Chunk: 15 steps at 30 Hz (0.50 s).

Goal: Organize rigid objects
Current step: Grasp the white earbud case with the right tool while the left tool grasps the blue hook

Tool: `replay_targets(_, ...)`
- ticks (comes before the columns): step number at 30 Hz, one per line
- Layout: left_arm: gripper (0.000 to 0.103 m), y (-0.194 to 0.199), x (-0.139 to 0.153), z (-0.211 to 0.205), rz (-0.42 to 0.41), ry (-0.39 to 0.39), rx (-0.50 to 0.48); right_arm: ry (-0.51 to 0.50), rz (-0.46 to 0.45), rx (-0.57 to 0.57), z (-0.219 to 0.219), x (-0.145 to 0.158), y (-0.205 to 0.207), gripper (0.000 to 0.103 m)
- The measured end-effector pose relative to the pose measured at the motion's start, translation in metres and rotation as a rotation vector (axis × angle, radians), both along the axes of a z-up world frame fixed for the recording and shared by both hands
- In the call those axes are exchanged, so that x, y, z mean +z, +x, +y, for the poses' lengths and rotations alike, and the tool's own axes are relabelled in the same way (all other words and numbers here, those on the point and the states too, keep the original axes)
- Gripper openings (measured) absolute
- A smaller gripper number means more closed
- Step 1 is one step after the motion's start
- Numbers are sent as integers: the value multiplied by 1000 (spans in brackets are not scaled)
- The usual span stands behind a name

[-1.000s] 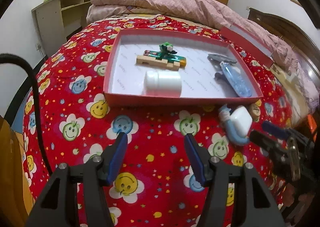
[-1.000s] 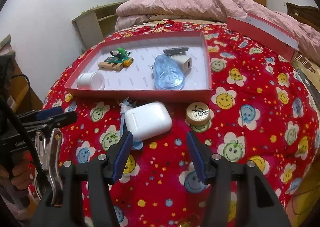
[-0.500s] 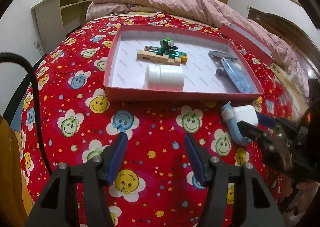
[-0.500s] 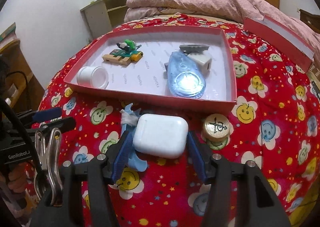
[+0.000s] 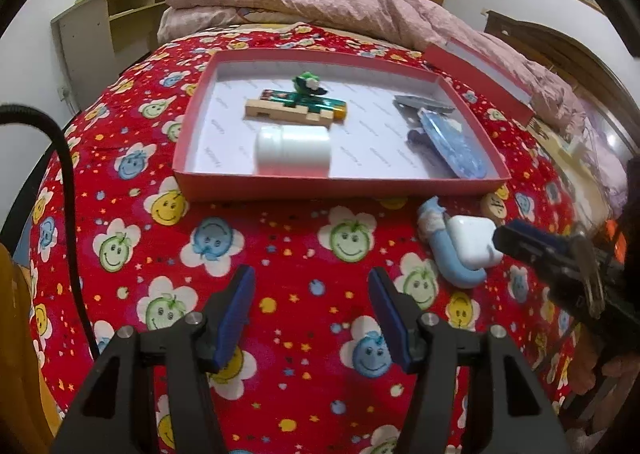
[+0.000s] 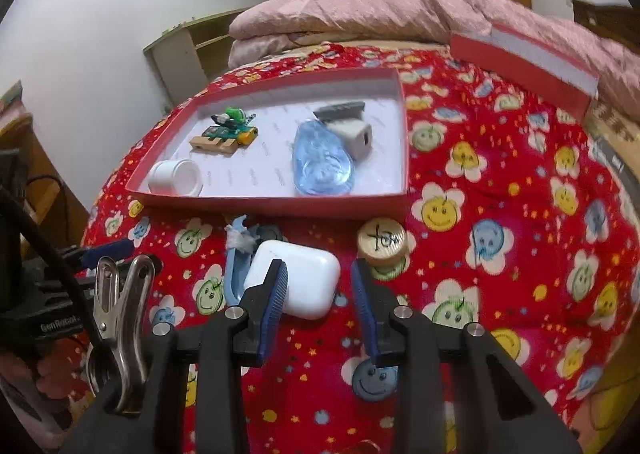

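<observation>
Red bedspread point(image 6: 500, 174); right gripper point(image 6: 319, 286) just narrowing around white case point(image 6: 298, 282); left gripper point(image 5: 310, 294) half-open, empty.

White rounded earbud case point(image 6: 294, 283) flat on red quilt, before red tray point(image 6: 264, 203).

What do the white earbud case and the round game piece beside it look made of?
White earbud case: likely glossy hard plastic, with a smooth, seamless, rounded shell. Round game piece: probably wood, light tan with a dark character on top; the finish looks matte.
</observation>
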<state>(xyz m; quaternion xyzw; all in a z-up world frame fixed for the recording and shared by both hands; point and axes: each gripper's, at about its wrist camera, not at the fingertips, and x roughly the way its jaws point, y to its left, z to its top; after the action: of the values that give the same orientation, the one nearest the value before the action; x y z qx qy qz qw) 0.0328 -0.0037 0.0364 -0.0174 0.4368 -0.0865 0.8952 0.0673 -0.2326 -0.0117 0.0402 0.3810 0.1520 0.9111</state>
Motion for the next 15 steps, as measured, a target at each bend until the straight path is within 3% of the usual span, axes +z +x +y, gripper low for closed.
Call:
replay_targets(3,62,-2,-1,-1,-5,12,-4,33,25,9,1,-4,2,37)
replay_targets(9,62,0,-3,2,4,2,6,34,51,11,15,-12,8,57)
replay_targets(15,62,-2,-5,6,2,6,8,-23,29,19,31,-17,9,58)
